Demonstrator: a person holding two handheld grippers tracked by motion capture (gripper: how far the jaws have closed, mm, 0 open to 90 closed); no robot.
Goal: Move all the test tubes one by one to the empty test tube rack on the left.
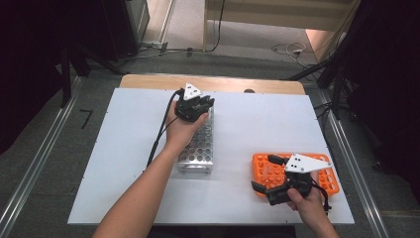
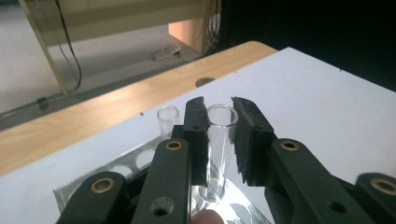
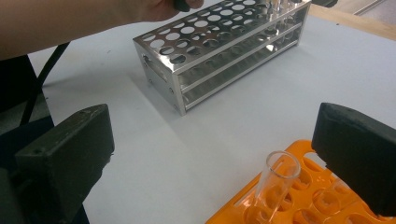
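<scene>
Two racks on the white bench, a glass tube at each pair of tongs.

The bench spreads wide, the metal rack standing mid-bench and the orange rack near the front right corner, well apart. Over the metal rack's far end sit the left tongs, jaws on either side of an upright glass tube seated in a rack hole, one jaw touching it and the other just beside it with a sliver of gap, so not clamped. A second tube stands just beyond. Down at the orange rack, the right tongs gape wide, a tilted tube standing in that rack between the jaws, untouched.
</scene>
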